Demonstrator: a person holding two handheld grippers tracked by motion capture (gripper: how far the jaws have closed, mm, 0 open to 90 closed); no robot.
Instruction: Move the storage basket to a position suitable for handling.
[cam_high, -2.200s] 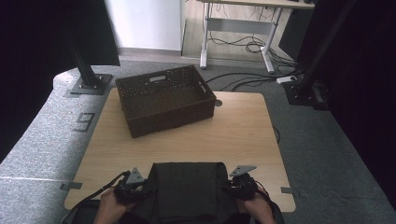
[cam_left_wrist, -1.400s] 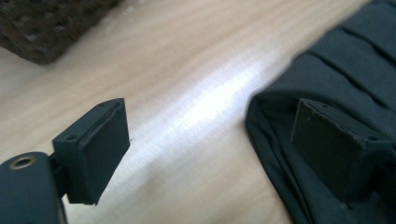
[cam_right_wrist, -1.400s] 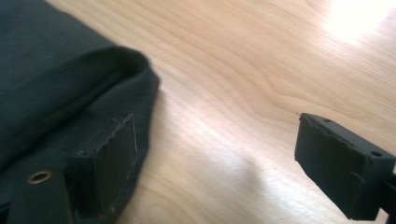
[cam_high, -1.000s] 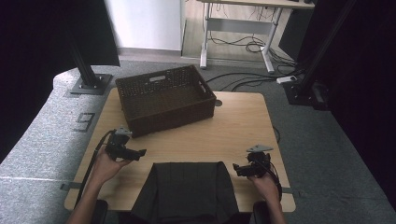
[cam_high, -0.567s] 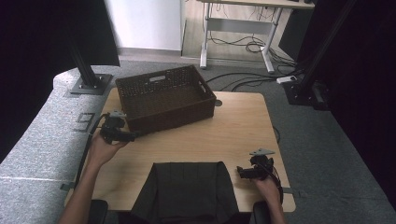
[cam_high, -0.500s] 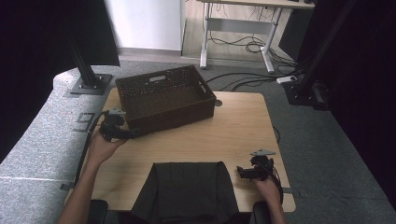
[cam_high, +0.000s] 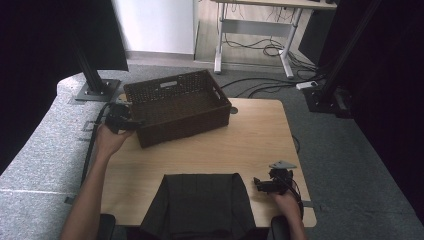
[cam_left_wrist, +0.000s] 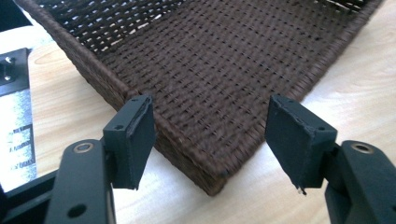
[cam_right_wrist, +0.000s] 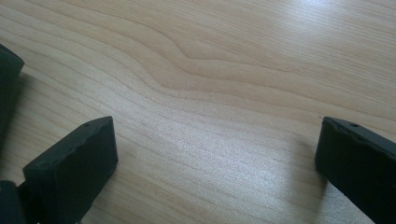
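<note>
Nearest the person, a folded black cloth (cam_high: 200, 205) lies at the tabletop's (cam_high: 250, 145) near edge, and just beside it toward the near right corner the right gripper (cam_high: 265, 185) rests low over bare wood, its fingers (cam_right_wrist: 70, 163) standing wide with nothing between them. Farther off, at the far left corner, sits the dark brown woven basket (cam_high: 177, 107), empty and slightly skewed to the edges. The left gripper (cam_high: 131, 123) is at the basket's near left corner; its fingers (cam_left_wrist: 135, 135) have just been closing and now straddle that corner at about half width, the pads not yet pressing on the weave. The basket looks light and fairly stiff, its rough wicker giving good friction. The rim or side wall near a corner seems the firmest hold, though a one-sided grip will likely let it tilt.
</note>
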